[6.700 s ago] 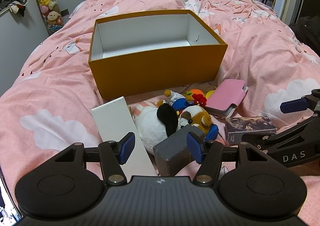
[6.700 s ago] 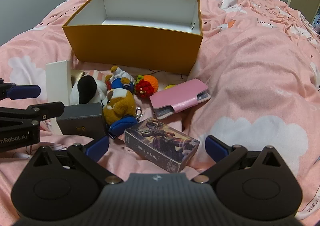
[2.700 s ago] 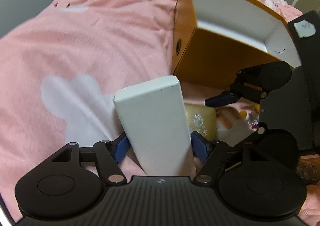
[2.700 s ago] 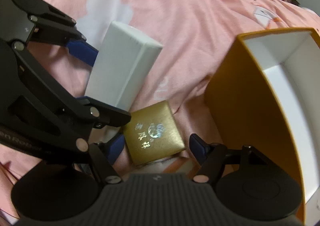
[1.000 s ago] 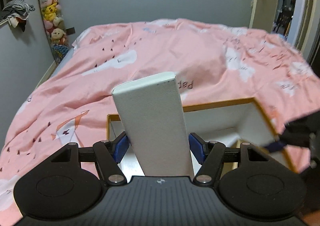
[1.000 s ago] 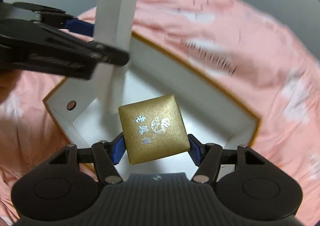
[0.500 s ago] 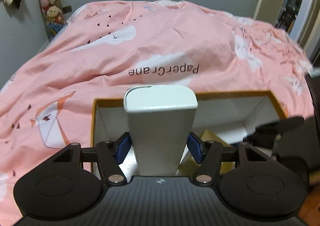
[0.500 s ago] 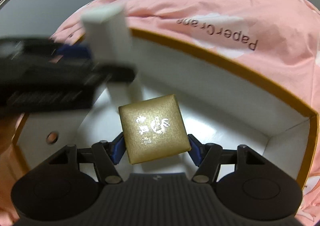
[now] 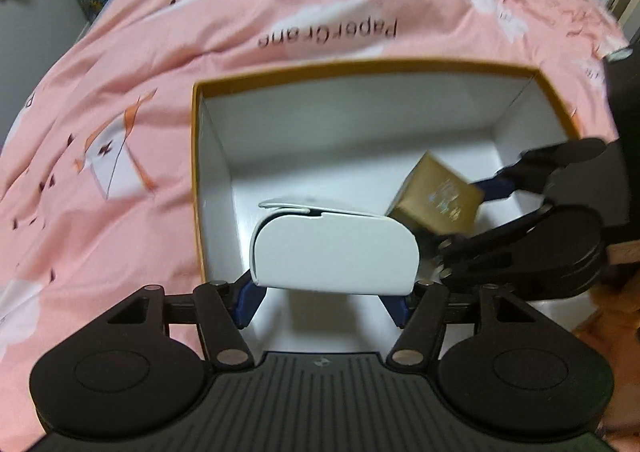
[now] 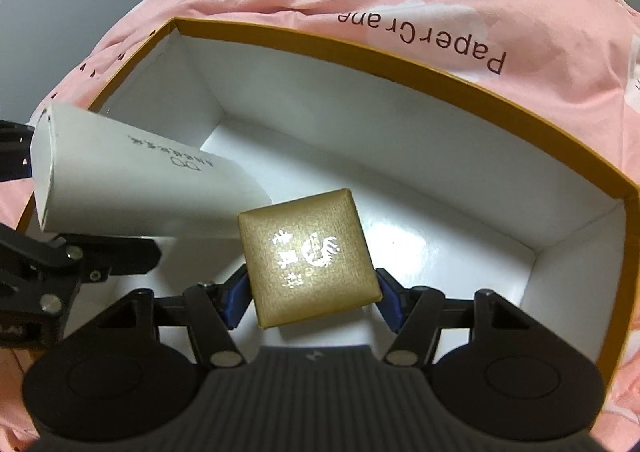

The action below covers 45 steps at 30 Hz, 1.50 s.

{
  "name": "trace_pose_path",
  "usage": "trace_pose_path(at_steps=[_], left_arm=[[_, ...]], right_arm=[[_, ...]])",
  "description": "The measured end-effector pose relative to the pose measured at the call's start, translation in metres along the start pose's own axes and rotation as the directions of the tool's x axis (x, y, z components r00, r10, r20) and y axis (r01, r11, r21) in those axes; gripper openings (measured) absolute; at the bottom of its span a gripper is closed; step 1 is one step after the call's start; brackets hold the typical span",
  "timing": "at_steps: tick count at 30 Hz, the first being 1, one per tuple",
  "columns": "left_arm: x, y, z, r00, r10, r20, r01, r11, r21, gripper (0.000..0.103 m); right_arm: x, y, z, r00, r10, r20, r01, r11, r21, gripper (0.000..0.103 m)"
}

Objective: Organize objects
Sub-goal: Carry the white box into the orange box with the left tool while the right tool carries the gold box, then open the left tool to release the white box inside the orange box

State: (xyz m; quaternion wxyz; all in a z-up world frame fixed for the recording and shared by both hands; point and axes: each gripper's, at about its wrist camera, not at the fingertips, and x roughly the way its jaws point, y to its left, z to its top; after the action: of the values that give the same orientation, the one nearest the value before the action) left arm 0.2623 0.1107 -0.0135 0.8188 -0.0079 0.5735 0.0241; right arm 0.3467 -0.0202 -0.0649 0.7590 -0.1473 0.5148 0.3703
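Right wrist view: right tool (image 10: 310, 294) clamped on gold box (image 10: 308, 256), left tool (image 9: 326, 302) gripping white carton (image 9: 334, 254), both over the orange box (image 10: 400, 64). Nothing dropped in yet.

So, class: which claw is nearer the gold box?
Right. The right claw grips the gold box between its fingers inside the orange box; the left claw, beside it, holds the white box.

Both grippers closed on loads.
The left gripper (image 9: 324, 300) and the right gripper (image 10: 310, 302) tilted downward, side by side, jaws clamped.
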Motion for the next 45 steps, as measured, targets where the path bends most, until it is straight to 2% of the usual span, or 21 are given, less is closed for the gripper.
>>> trace_pose_path(at_steps=[6, 13, 16, 18, 21, 23, 27, 31, 32, 34, 38, 43, 45], left_arm=[[-0.005, -0.006, -0.005, 0.997, 0.015, -0.074, -0.013, 0.999, 0.030, 0.073], [-0.011, -0.009, -0.012, 0.996, -0.006, -0.085, 0.013, 0.996, 0.083, 0.074], [-0.020, -0.014, -0.018, 0.997, -0.015, -0.070, 0.024, 0.991, 0.131, 0.075], [-0.026, -0.015, -0.021, 0.999, -0.014, -0.050, 0.022, 0.987, 0.159, 0.081], [-0.035, -0.012, -0.022, 1.000, -0.008, -0.015, 0.011, 0.985, 0.172, 0.081], [-0.048, -0.005, -0.021, 0.999, -0.016, 0.038, 0.011, 0.990, 0.139, 0.078], [-0.069, 0.012, -0.022, 0.989, -0.035, 0.145, 0.025, 0.997, 0.067, 0.076], [-0.076, 0.030, -0.029, 0.973, 0.031, 0.229, -0.028, 0.999, -0.017, 0.073], [-0.074, 0.034, -0.031, 0.971, 0.039, 0.237, -0.030, 0.999, -0.041, 0.072], [-0.067, 0.044, -0.032, 0.970, 0.033, 0.240, -0.014, 0.997, -0.081, 0.060], [-0.050, 0.055, -0.032, 0.977, 0.019, 0.213, 0.011, 0.990, -0.139, 0.053], [-0.043, 0.061, -0.038, 0.979, 0.019, 0.204, 0.013, 0.988, -0.154, 0.050], [-0.040, 0.064, -0.040, 0.979, 0.012, 0.204, 0.024, 0.985, -0.172, 0.049]], right_arm=[[-0.002, -0.001, -0.008, 0.997, 0.048, -0.067, -0.047, 0.999, 0.016, 0.065], [-0.003, 0.012, -0.014, 0.993, 0.076, -0.095, -0.076, 0.997, 0.007, 0.065], [0.002, 0.015, -0.013, 0.989, 0.098, -0.109, -0.096, 0.995, 0.022, 0.065], [0.003, 0.015, -0.014, 0.986, 0.119, -0.117, -0.116, 0.993, 0.038, 0.065], [0.008, 0.018, -0.012, 0.985, 0.125, -0.121, -0.120, 0.992, 0.049, 0.065], [0.010, 0.020, -0.010, 0.986, 0.117, -0.117, -0.111, 0.992, 0.055, 0.065], [0.013, 0.020, -0.008, 0.979, 0.167, -0.116, -0.157, 0.984, 0.088, 0.065], [0.011, 0.030, -0.002, 0.988, 0.093, -0.120, -0.087, 0.995, 0.056, 0.066], [0.011, 0.032, -0.001, 0.990, 0.068, -0.125, -0.063, 0.997, 0.042, 0.065], [0.013, 0.035, -0.002, 0.990, 0.054, -0.133, -0.049, 0.998, 0.036, 0.066], [0.017, 0.044, 0.004, 0.989, 0.066, -0.130, -0.061, 0.997, 0.043, 0.065], [0.024, 0.056, 0.009, 0.971, 0.191, -0.143, -0.180, 0.980, 0.082, 0.065], [0.026, 0.065, 0.011, 0.969, 0.195, -0.154, -0.186, 0.980, 0.070, 0.065]])
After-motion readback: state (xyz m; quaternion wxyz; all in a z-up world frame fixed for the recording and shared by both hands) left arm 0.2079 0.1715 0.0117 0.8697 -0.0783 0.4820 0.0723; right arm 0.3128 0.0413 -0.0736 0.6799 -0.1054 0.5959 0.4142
